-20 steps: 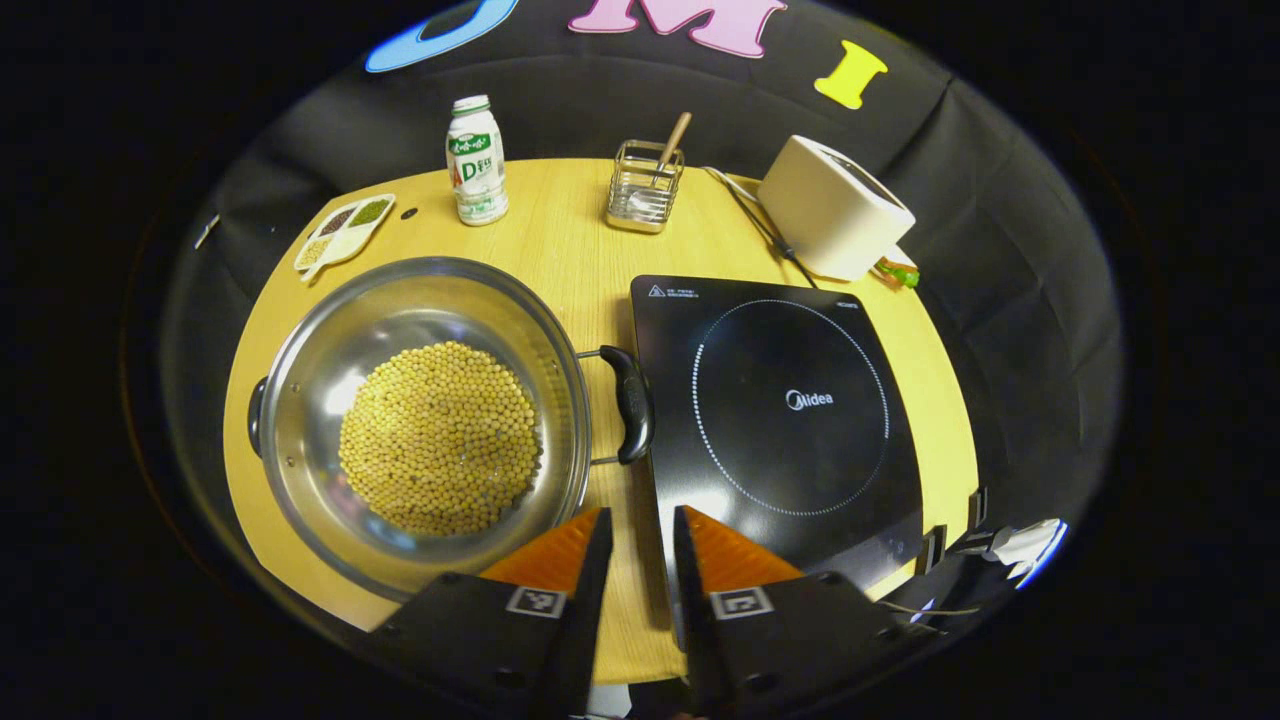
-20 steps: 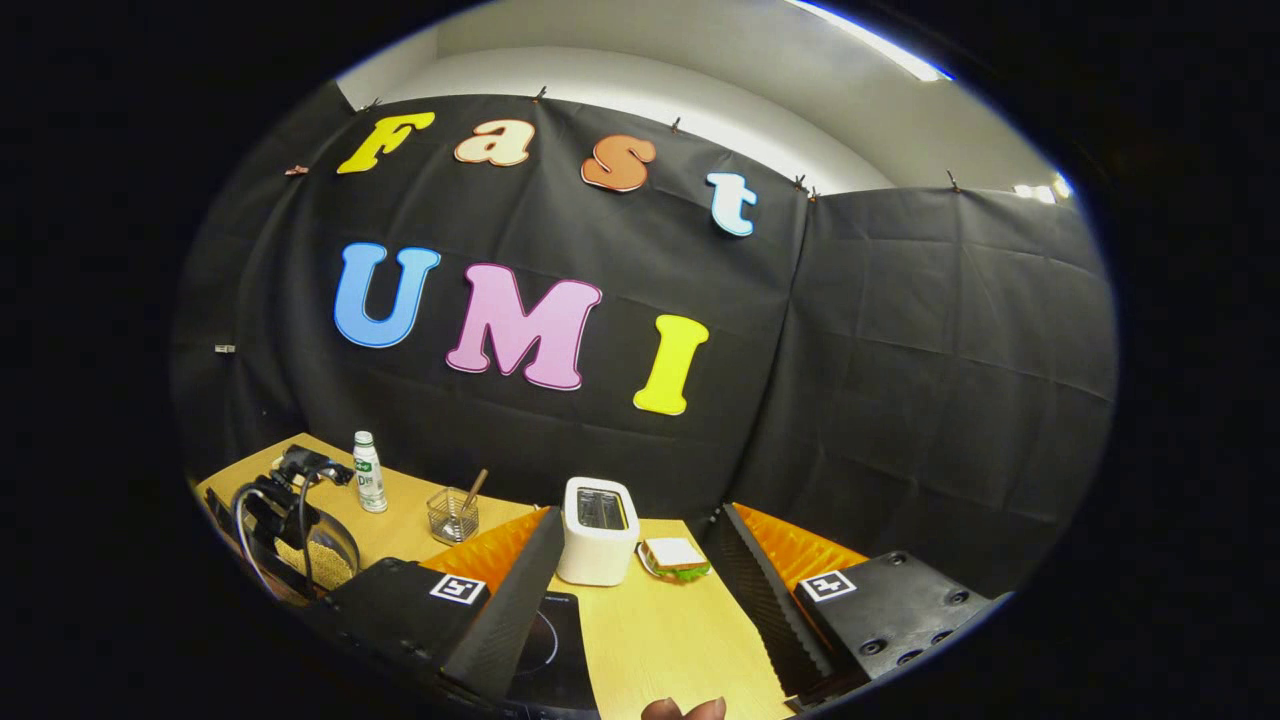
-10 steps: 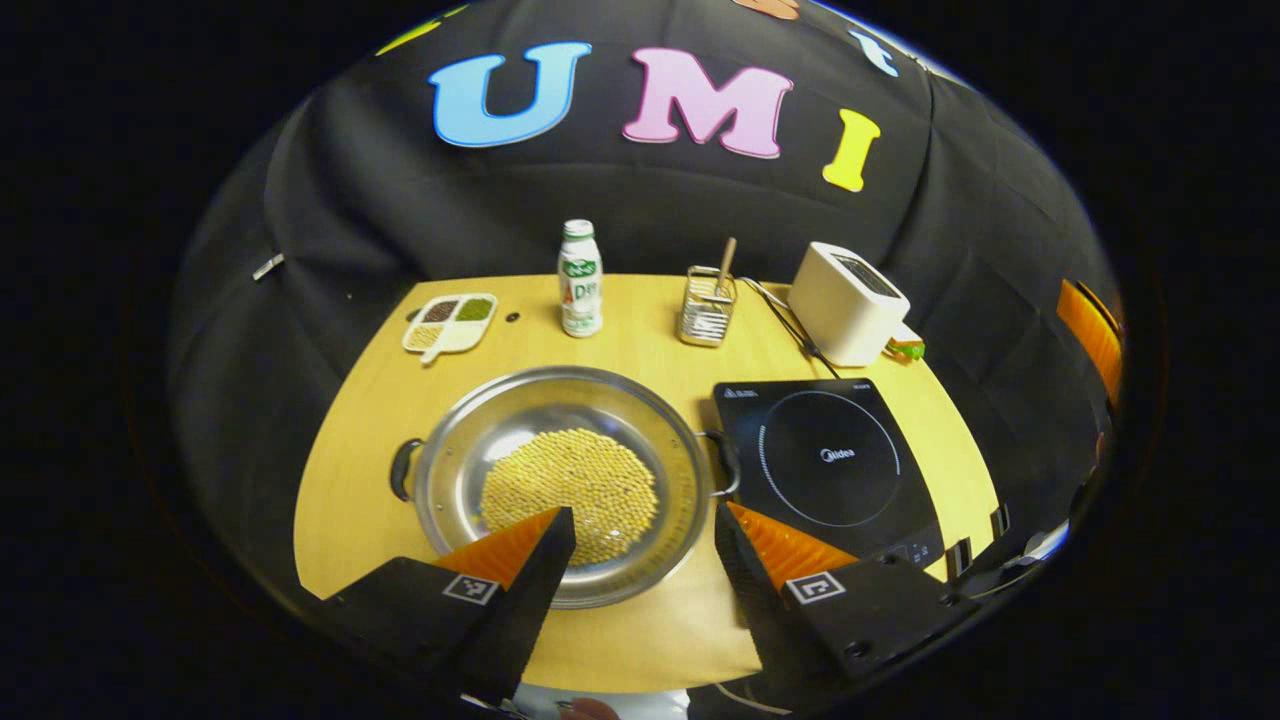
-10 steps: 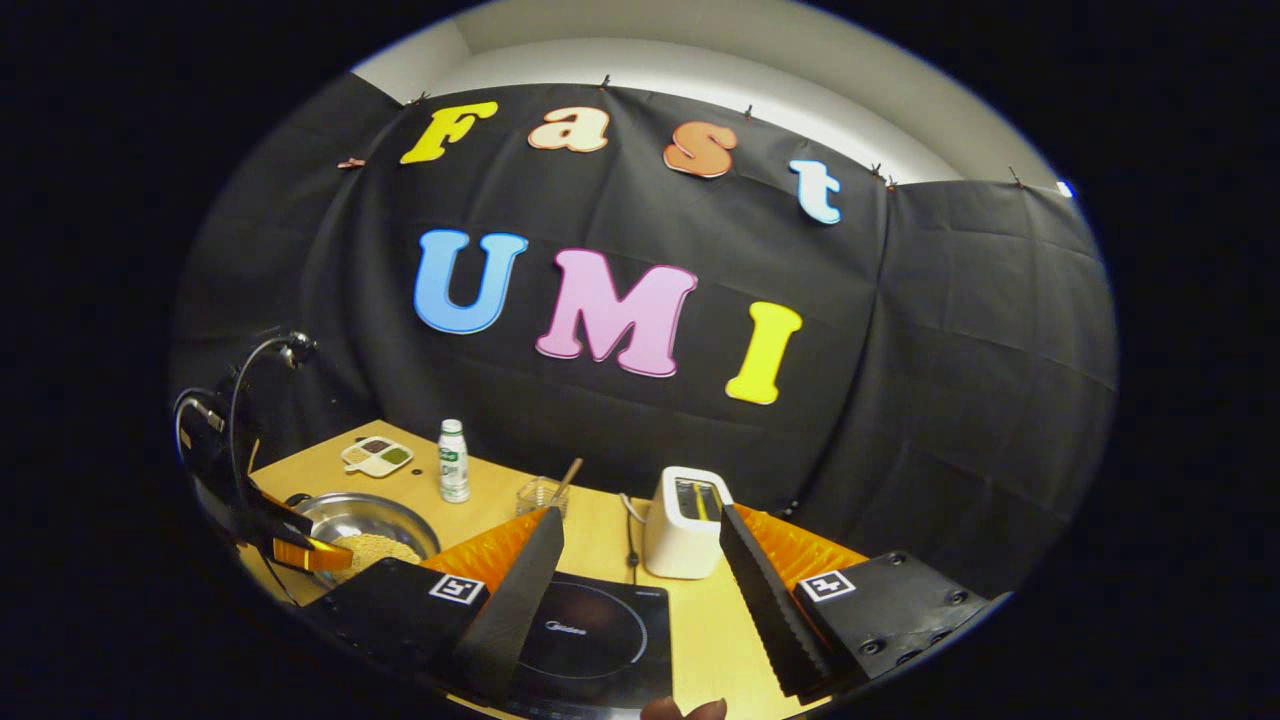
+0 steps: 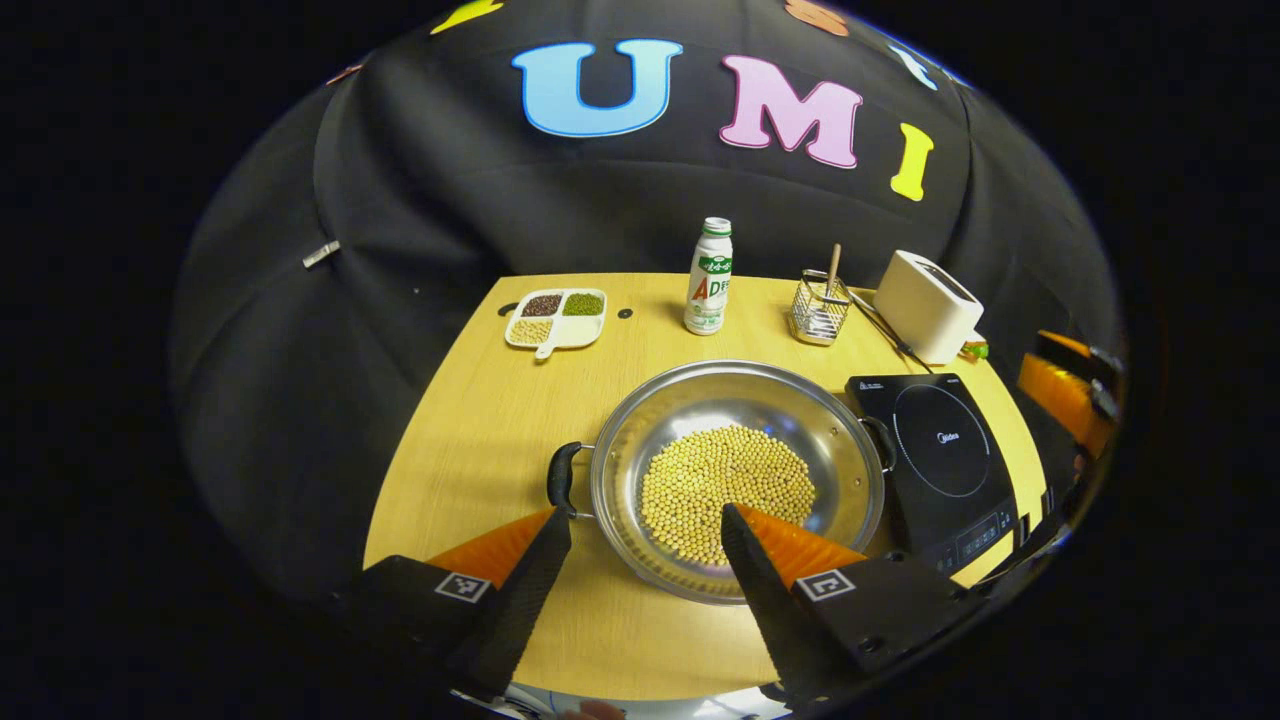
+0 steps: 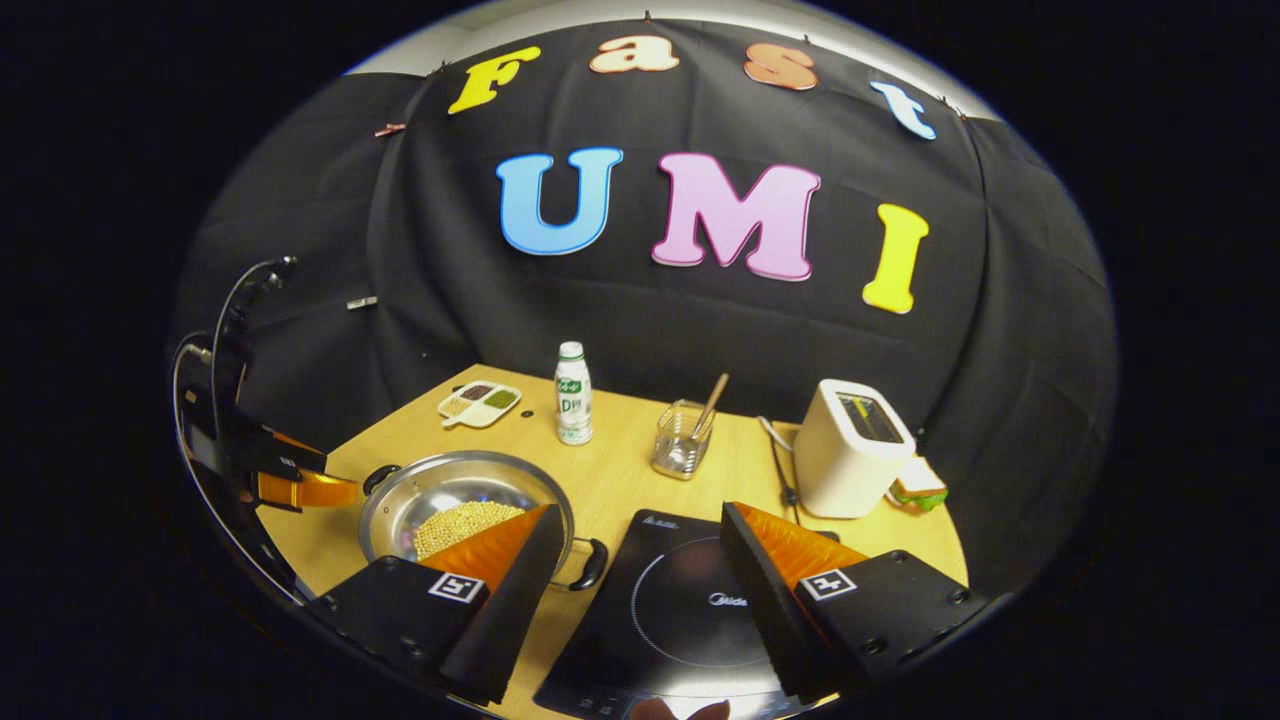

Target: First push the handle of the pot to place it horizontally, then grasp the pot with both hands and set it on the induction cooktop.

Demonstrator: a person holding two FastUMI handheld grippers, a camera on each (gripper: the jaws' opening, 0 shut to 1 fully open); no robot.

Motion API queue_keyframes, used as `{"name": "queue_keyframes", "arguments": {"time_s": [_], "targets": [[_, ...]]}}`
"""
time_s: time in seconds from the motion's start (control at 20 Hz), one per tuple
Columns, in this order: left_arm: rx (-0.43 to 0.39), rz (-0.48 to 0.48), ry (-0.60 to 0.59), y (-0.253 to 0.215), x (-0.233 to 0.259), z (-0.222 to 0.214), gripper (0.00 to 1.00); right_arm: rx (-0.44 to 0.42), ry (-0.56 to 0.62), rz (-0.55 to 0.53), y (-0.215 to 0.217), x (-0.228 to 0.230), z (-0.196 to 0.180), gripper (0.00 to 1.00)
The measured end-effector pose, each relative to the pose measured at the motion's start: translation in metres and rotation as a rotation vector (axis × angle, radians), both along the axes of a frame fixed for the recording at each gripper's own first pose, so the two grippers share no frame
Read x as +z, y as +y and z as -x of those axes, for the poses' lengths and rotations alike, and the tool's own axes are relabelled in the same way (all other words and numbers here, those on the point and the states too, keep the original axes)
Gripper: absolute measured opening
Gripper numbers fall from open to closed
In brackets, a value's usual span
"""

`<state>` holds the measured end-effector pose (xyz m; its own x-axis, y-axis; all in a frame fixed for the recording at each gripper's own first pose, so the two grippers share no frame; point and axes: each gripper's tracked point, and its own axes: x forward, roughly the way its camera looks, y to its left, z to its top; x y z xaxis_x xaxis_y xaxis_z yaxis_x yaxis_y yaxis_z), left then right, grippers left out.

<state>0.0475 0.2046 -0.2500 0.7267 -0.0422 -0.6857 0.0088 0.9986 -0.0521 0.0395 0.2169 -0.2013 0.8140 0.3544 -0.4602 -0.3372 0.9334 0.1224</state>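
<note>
A wide steel pot holding yellow beans sits on the wooden table, its two black handles pointing left and right. The black induction cooktop lies just right of it. My left gripper is open, raised above the pot's near left rim, nothing between its fingers. My right gripper is open, hovering over the cooktop's near edge beside the pot's right handle. The left gripper also appears at the far left of the right gripper view; the right gripper's orange finger shows at the far right of the left gripper view.
Along the back of the table stand a divided white dish of beans, a drink bottle, a wire holder with a spoon and a white toaster. A sandwich lies beside the toaster.
The left gripper opened, drew back and swung left from the gap beside the cooktop toward the pot's left side. The right gripper tilted down and forward over the cooktop.
</note>
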Motion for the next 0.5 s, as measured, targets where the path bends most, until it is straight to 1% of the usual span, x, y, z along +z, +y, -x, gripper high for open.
{"name": "queue_keyframes", "arguments": {"time_s": [0.2, 0.4, 0.5], "targets": [[-0.035, 0.055, 0.006, 0.028, -0.026, -0.02, 0.96, 0.034, 0.105, -0.009, 0.032, -0.05, -0.006, 0.99], [-0.034, 0.134, 0.057, 0.032, -0.061, -0.049, 0.96, 0.036, 0.222, -0.019, 0.051, -0.093, -0.012, 0.98], [-0.032, 0.145, 0.084, 0.032, -0.076, -0.061, 0.96, 0.031, 0.274, -0.021, 0.055, -0.108, -0.014, 0.99]]}}
